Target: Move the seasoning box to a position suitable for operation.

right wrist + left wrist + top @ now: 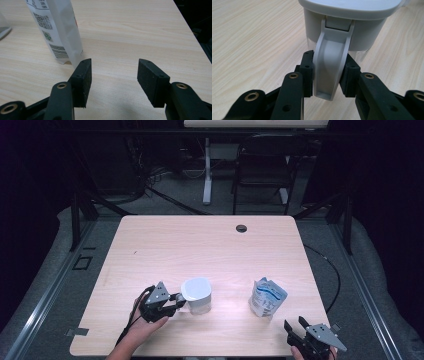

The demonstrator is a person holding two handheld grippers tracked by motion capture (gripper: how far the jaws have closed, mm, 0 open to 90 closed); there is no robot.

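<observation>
The left gripper clamps the handle of a lidded pitcher standing just ahead of it, best kept upright, while the right gripper waits open and empty near the pouch.

Black two-jaw left claw, brass-ringed pivots, grey triangular top plate, black trailing cable

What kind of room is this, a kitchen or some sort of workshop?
Probably a lab or recording studio, not a kitchen: a bare wooden table ringed by dark curtains, cables on the floor, and hand-held grippers, the left gripper clamping a jug.
</observation>
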